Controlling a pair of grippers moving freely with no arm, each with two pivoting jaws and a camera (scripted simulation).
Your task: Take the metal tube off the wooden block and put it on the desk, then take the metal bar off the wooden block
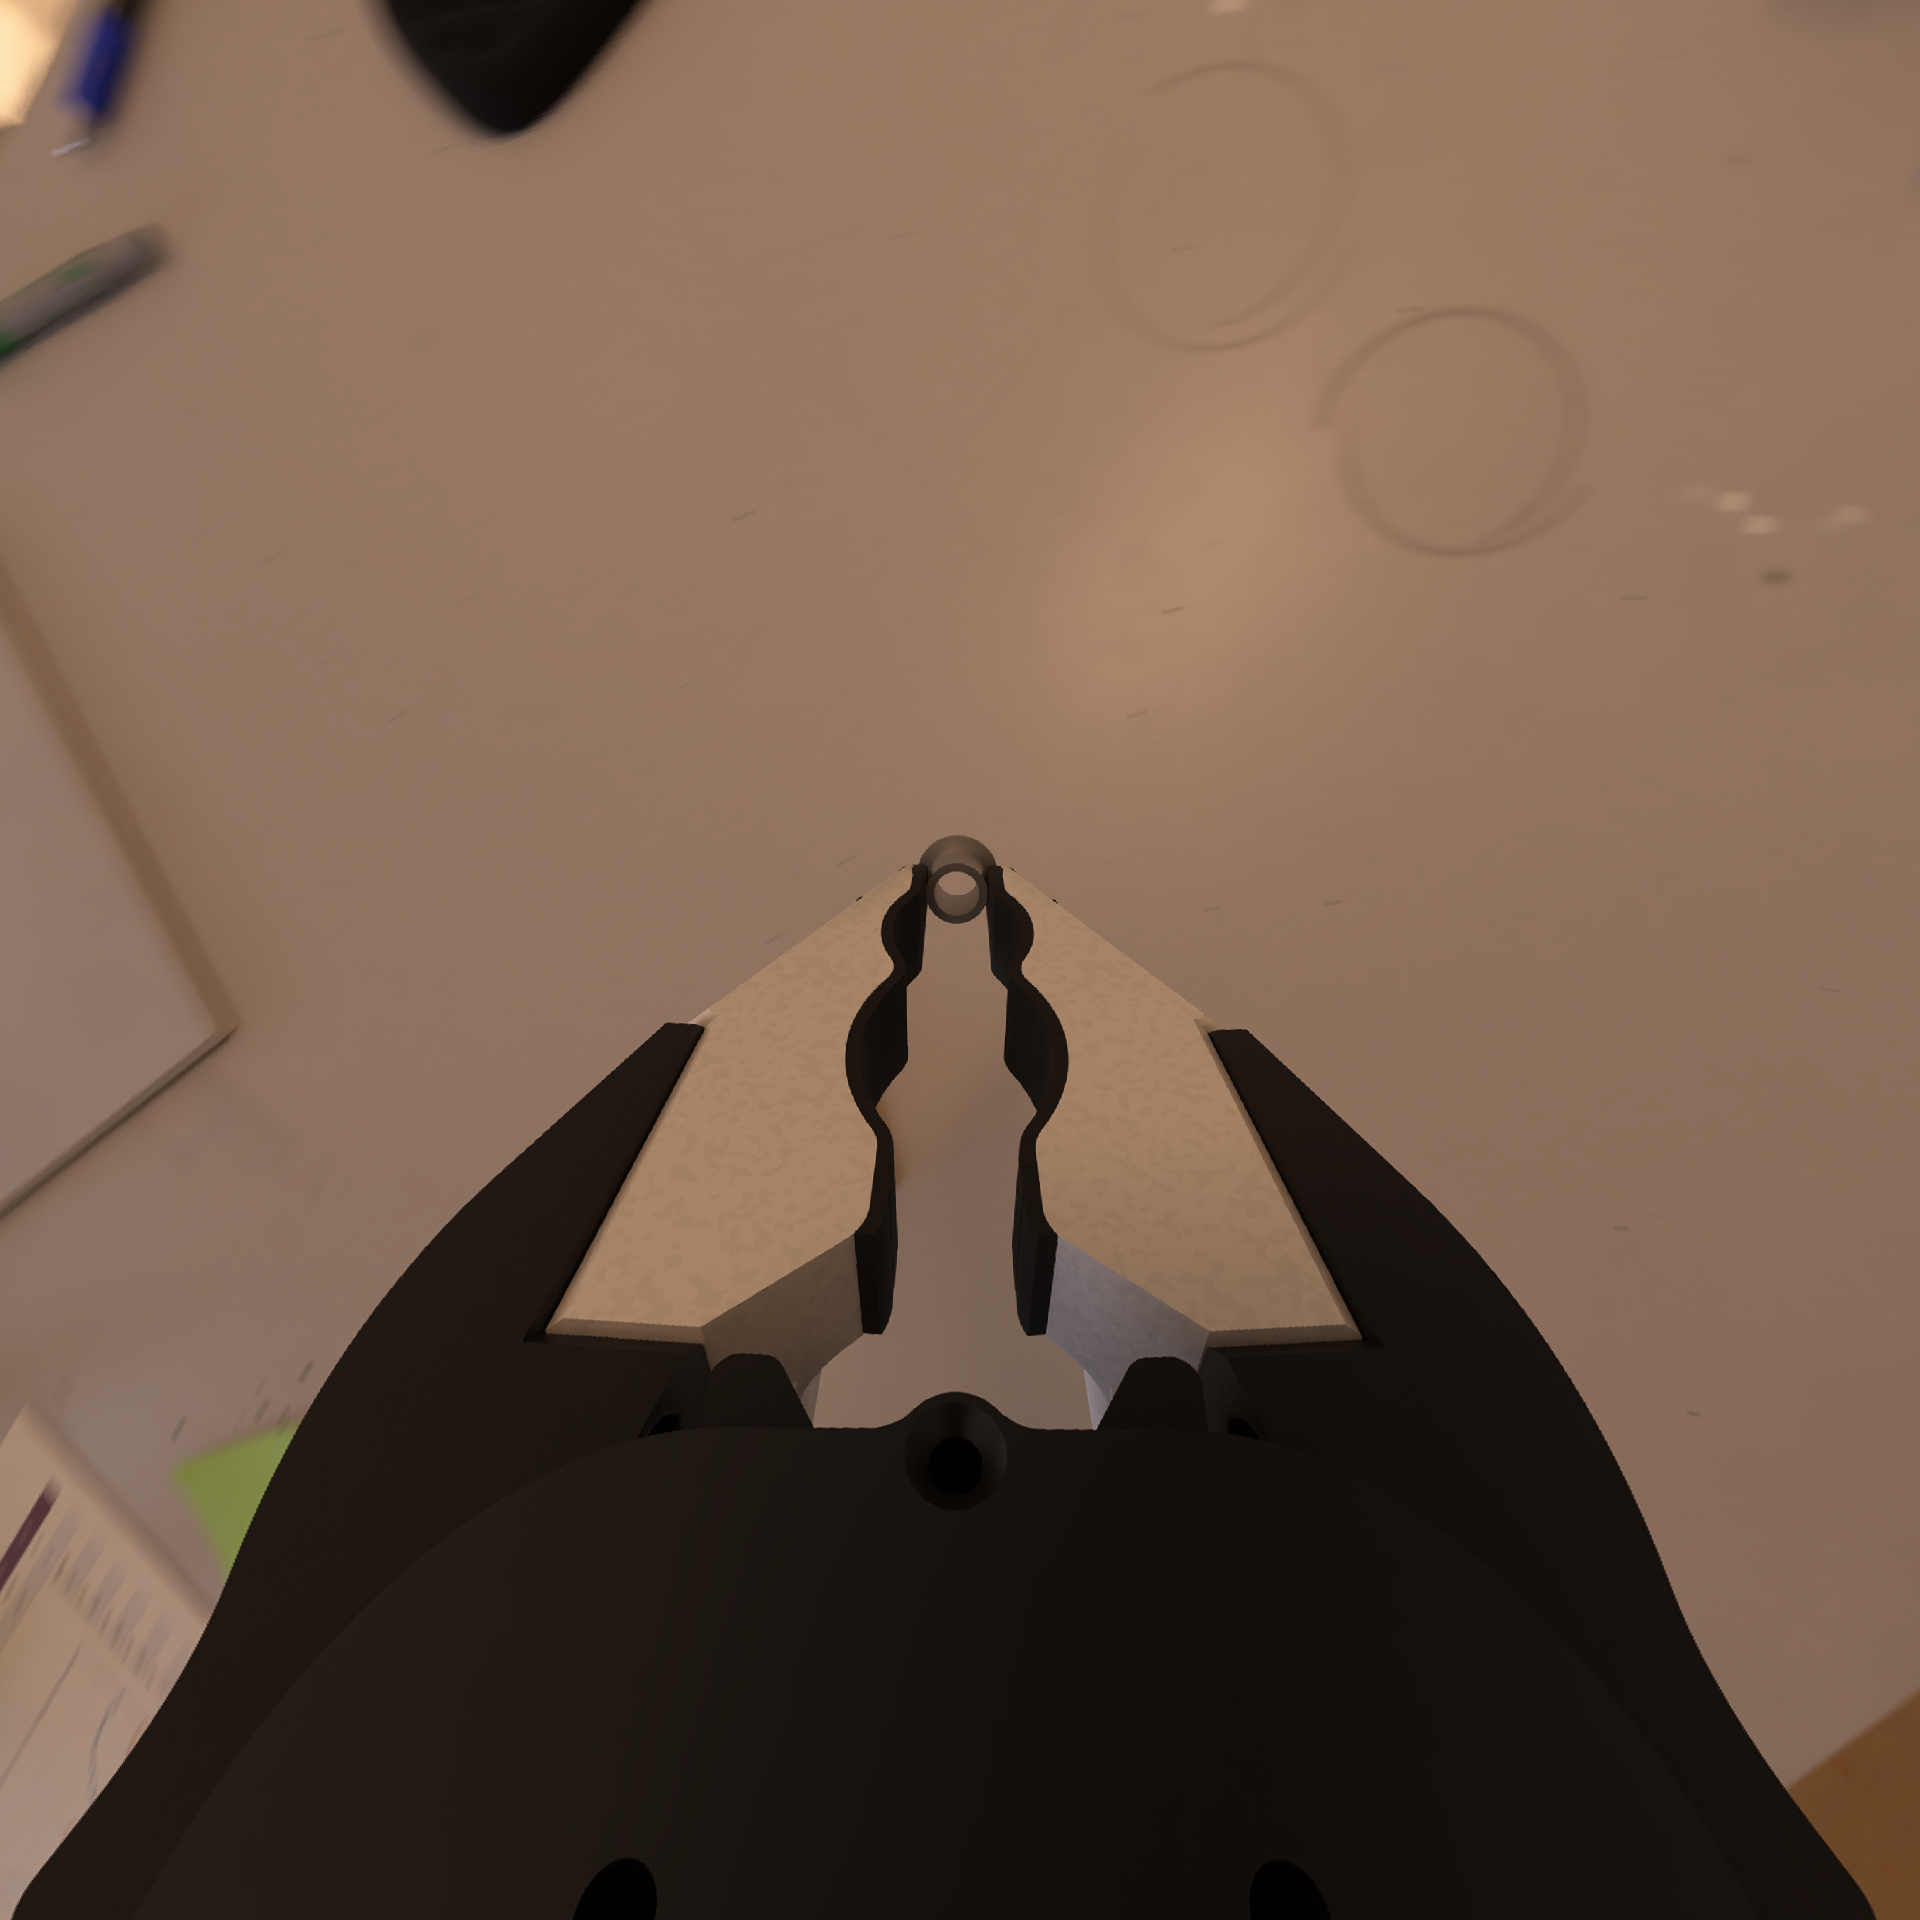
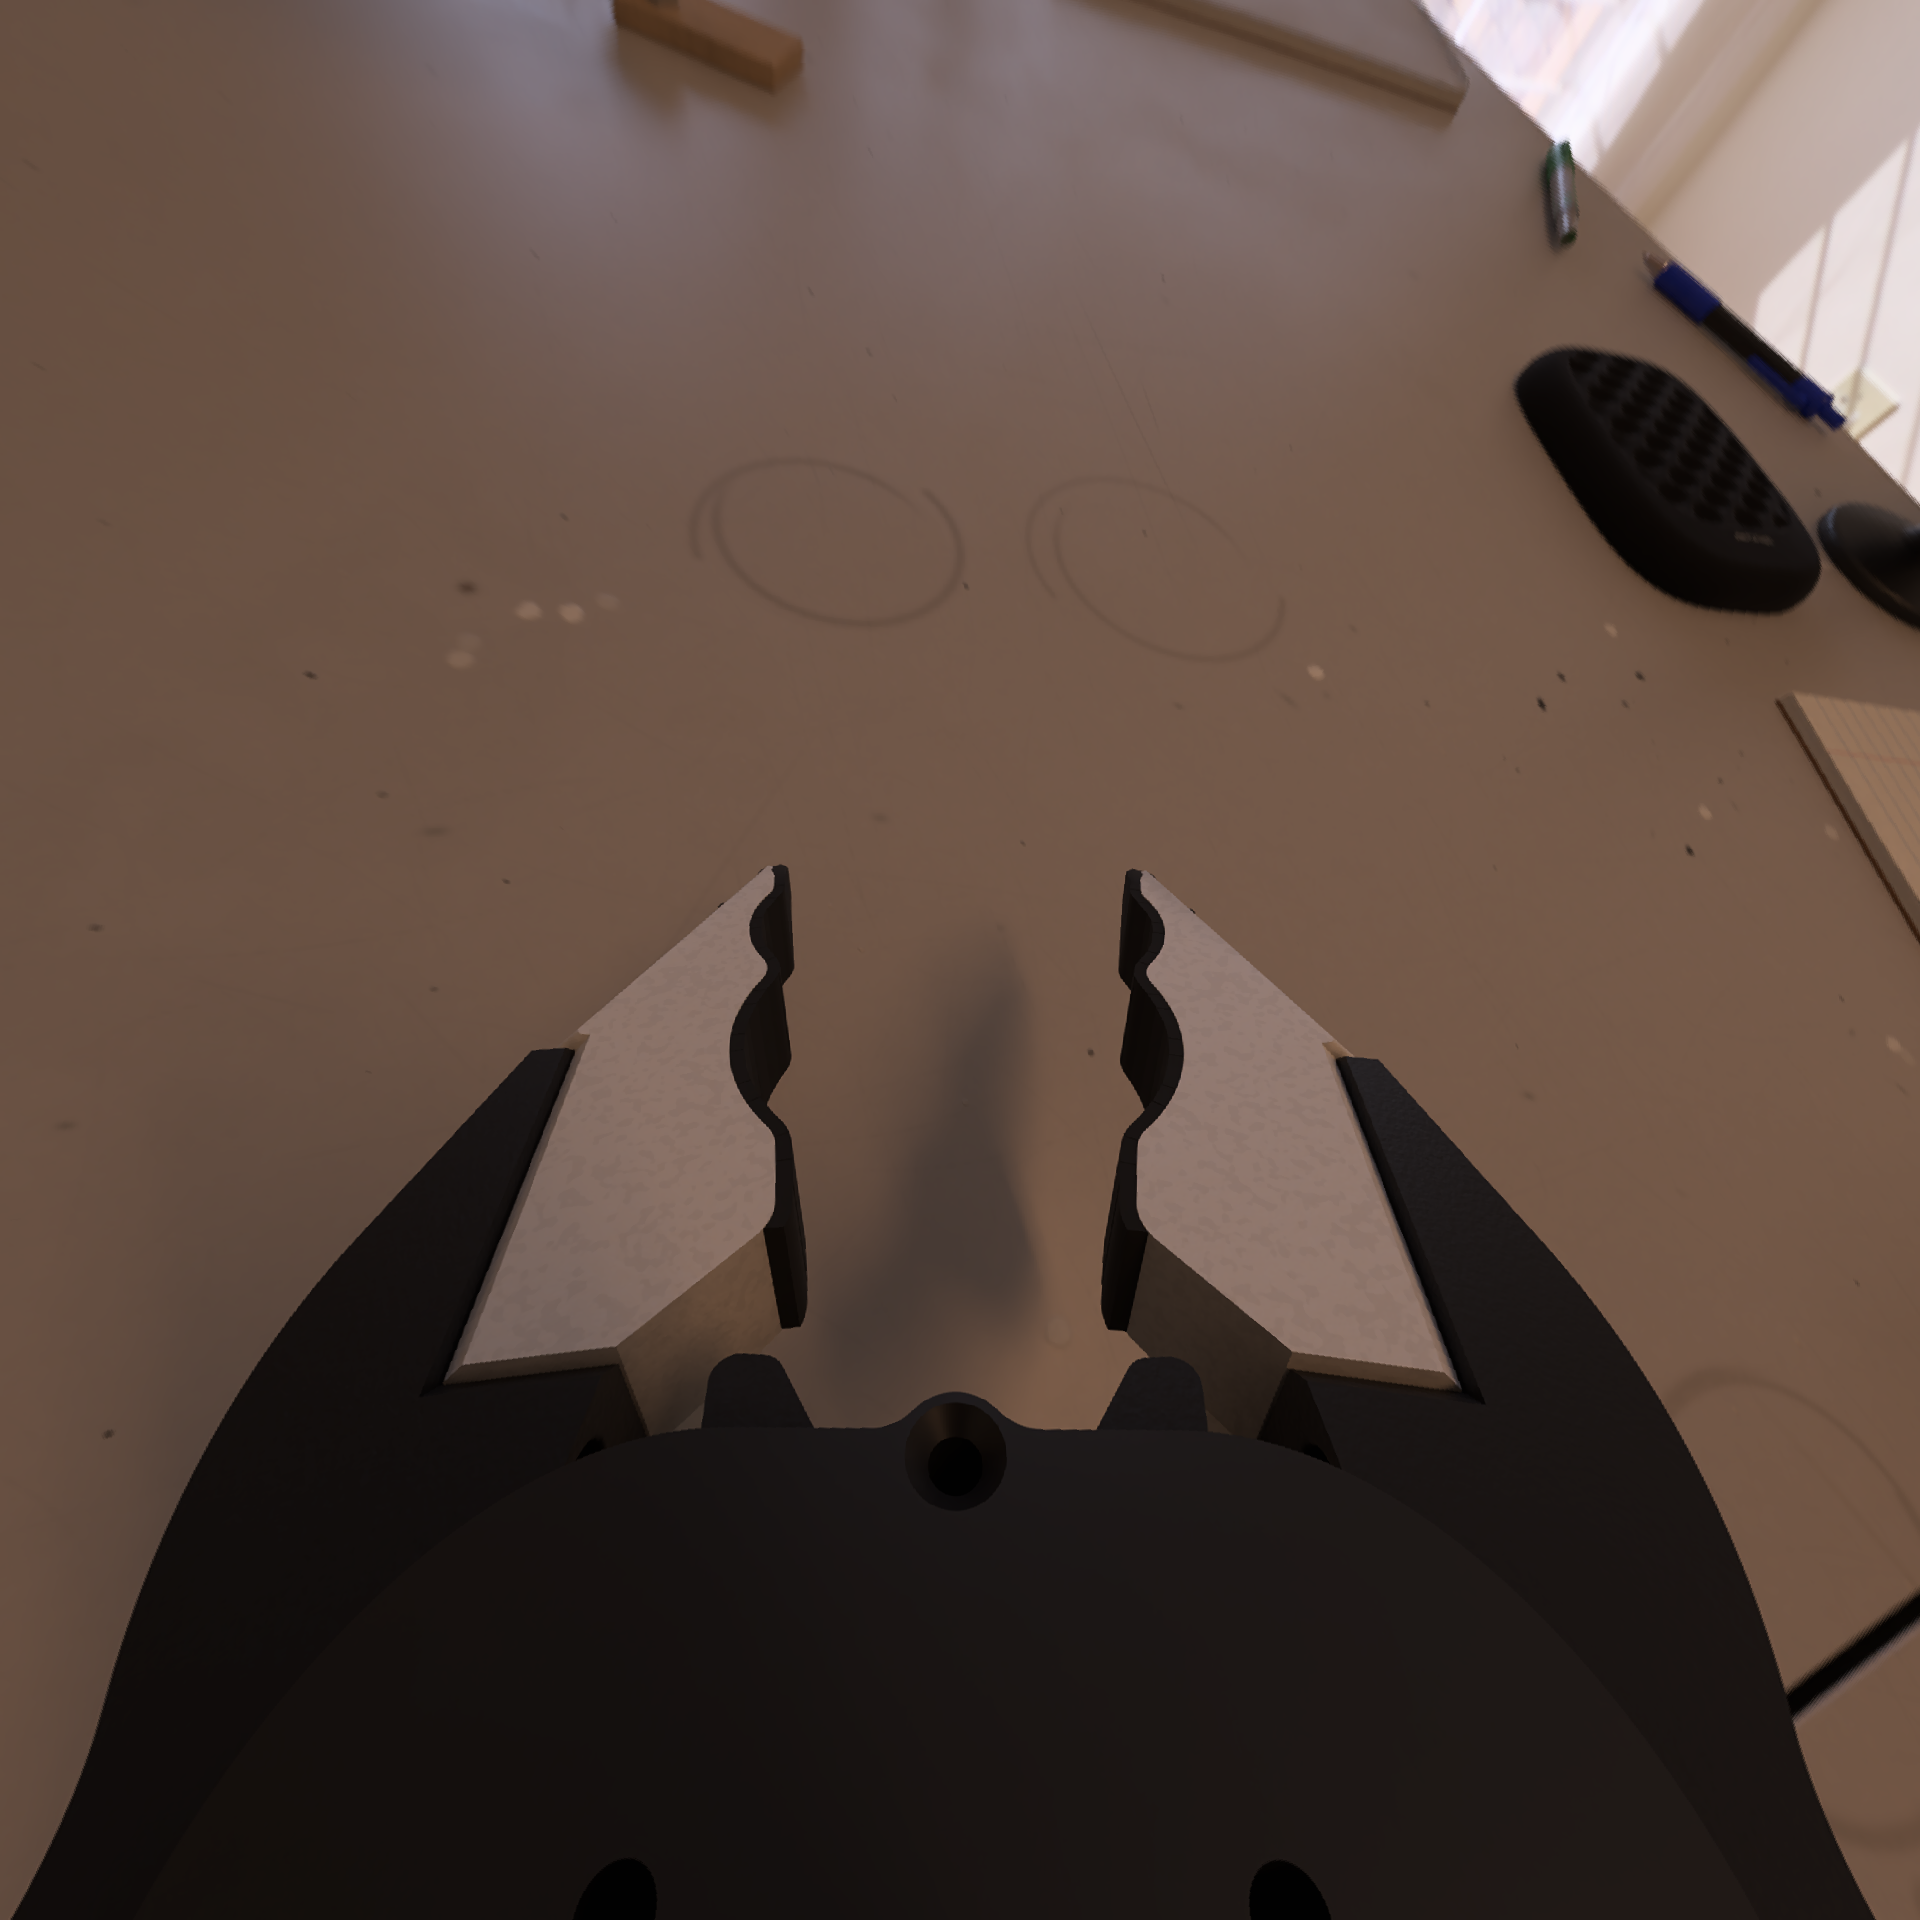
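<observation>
Small grey metal tube (image 1: 957, 891): dull satin, smooth, hollow end visible. Left gripper (image 1: 957, 883): matt black plastic body, speckled off-white finger plates, black rubbery-looking pads w/ wavy profile. Right gripper (image 2: 957, 883): same finish. Beige desk top (image 2: 520, 364): matt, smooth, faint ring marks + dark specks. Pale wooden block (image 2: 717, 42): matt, light grain. Black oval dimpled pad (image 2: 1662, 488): matt, bumpy texture. Blue pen (image 2: 1745, 343): plastic, slight sheen. Green pen (image 1: 73, 296): blurred, finish unclear.
</observation>
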